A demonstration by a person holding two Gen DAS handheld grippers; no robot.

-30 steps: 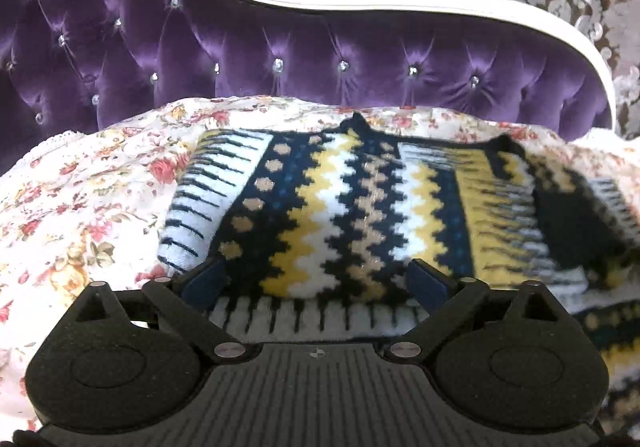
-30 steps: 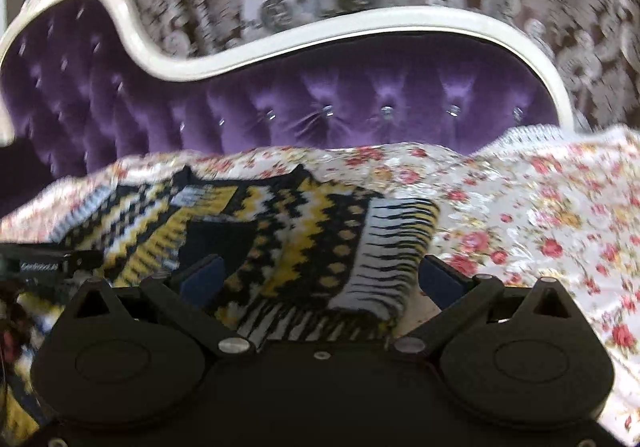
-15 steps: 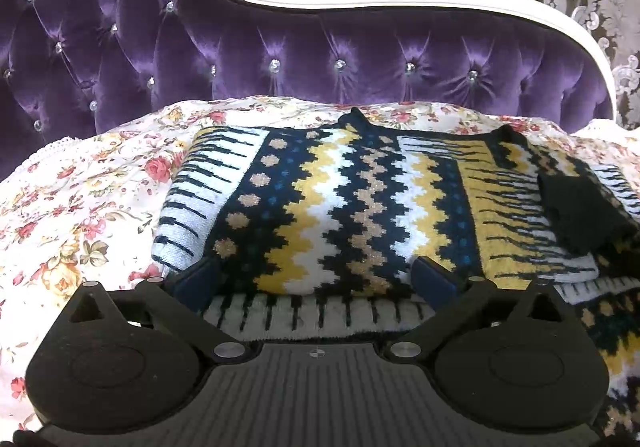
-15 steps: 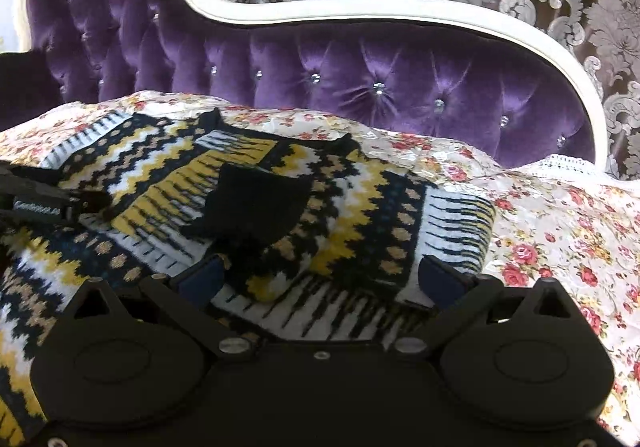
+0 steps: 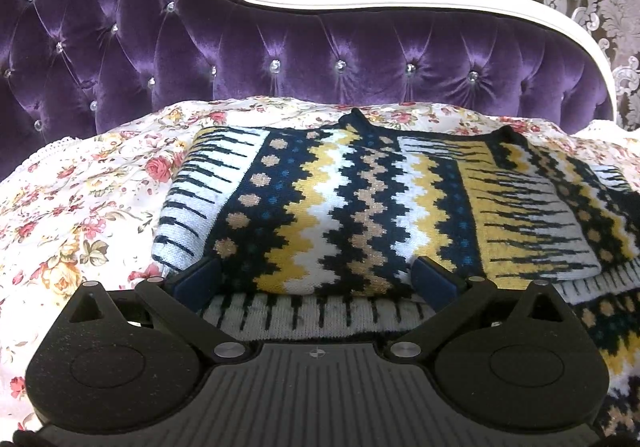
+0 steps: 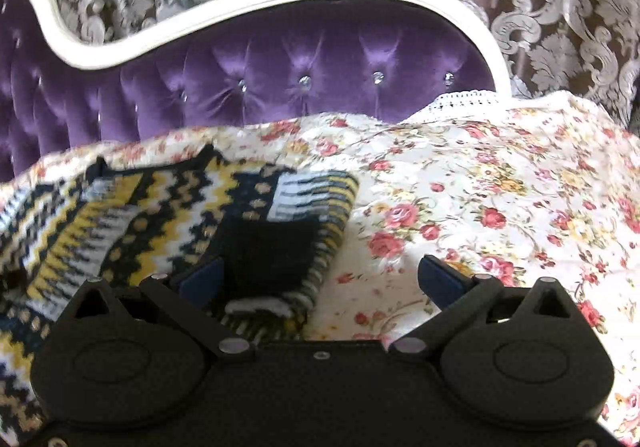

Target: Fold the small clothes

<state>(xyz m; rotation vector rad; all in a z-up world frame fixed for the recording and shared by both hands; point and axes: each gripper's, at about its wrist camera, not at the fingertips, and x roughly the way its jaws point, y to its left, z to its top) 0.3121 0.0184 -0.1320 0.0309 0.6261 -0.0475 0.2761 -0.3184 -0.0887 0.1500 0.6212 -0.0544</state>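
A small knitted sweater [image 5: 352, 207] with navy, yellow and white zigzag bands lies partly folded on the floral bedspread [image 5: 80, 207]. My left gripper [image 5: 316, 279] is open, low over the sweater's near edge, fingers apart and holding nothing. In the right wrist view the sweater [image 6: 180, 215] lies to the left, with a folded sleeve and its dark cuff [image 6: 276, 251] near my left finger. My right gripper [image 6: 320, 279] is open and empty, over the sweater's right edge and the bedspread [image 6: 500, 207].
A purple tufted headboard [image 5: 280, 47] with a white frame rises behind the bed, and also shows in the right wrist view [image 6: 300, 63]. Patterned damask curtains [image 6: 560, 7] hang behind it. The bedspread's lace edge [image 6: 460, 97] lies at the far right.
My right gripper has swung to the right, so the sweater now sits at the left of its view. The sleeve's dark cuff has left the left view. The left gripper has barely moved.
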